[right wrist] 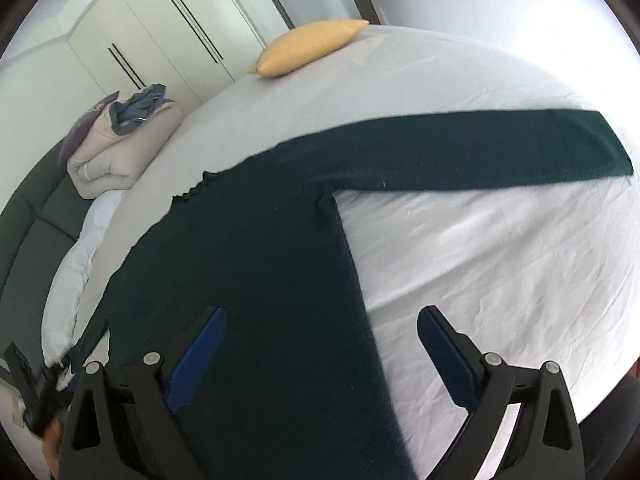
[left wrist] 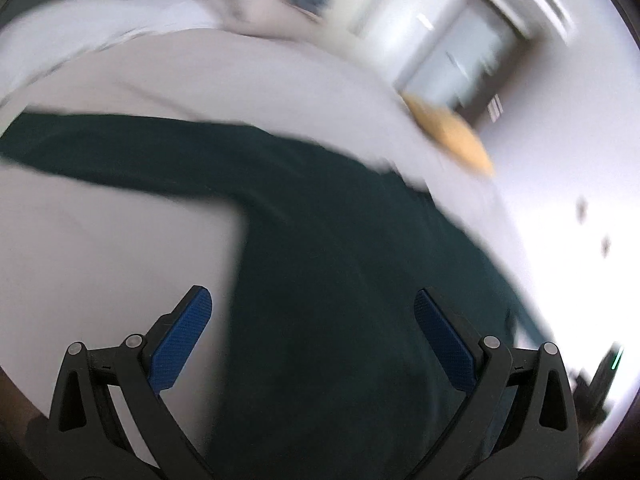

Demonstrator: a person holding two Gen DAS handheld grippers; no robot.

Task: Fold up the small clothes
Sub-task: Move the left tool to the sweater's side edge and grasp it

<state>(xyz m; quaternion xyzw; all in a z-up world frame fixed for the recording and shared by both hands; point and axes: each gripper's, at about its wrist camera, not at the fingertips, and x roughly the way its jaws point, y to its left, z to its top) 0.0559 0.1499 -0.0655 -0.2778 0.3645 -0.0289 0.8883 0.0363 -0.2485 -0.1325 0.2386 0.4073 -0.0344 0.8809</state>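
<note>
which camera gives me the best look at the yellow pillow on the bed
The right wrist view: the yellow pillow is sharp and whole at the bed's far edge. In the left wrist view it is only a motion-blurred orange smear past the dark green sweater.

The dark green sweater [right wrist: 280,248] is matt, fuzzy knit cloth. The bed [right wrist: 500,260] wears a smooth, lightly creased white cotton sheet. The right gripper [right wrist: 322,344] is matt black plastic with ribbed blue pads [right wrist: 198,360] and metal pins.

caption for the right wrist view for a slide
Open right gripper above a dark green sweater spread flat on a white bed.
</note>
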